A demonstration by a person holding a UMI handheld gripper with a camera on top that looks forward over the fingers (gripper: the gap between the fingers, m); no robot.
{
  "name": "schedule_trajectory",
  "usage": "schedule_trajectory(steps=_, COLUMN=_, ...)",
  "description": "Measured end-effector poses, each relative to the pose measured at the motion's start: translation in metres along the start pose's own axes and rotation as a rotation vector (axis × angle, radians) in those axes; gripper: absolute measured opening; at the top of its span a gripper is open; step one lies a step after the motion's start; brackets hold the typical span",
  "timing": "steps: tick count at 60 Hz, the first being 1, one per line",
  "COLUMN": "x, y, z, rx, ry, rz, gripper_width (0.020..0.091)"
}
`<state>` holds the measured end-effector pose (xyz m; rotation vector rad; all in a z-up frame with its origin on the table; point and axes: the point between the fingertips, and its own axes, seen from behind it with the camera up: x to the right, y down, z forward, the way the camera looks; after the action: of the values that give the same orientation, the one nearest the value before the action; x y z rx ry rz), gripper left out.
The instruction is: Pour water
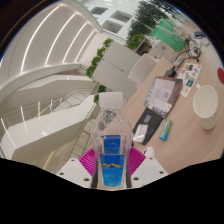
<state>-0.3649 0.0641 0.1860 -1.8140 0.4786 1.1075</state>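
Observation:
A clear plastic water bottle [112, 150] with a blue label stands between my fingers, its neck and cap pointing away from me toward the desk. Both pink pads [90, 160] press against the bottle's sides, so my gripper [112, 166] is shut on it. The bottle is lifted above the wooden desk [178, 130] and the whole view is tilted. A white cup [205, 104] stands on the desk well beyond the bottle, to the right. I cannot see the bottle's base.
An open laptop [162, 93] sits on the desk beyond the bottle, with a dark notebook [143, 126] nearer. A small red object [221, 76] lies past the cup. White curved balcony rails [45, 95] and green plants [98, 60] fill the left.

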Motion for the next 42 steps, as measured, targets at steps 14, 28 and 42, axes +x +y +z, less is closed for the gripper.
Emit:
schedule_trajectory(steps=14, x=0.013, y=-0.064, z=-0.017, rx=0.038, ry=-0.178, rz=0.787, gripper_width=0.0378)
schedule_trajectory(steps=28, x=0.052, y=-0.086, z=-0.052, rx=0.063, ry=-0.32, rz=1.243, gripper_width=0.0377)
schedule_trajectory(steps=42, x=0.051, y=-0.105, z=-0.036, rx=0.114, ry=-0.349, rz=1.343, gripper_width=0.0379)
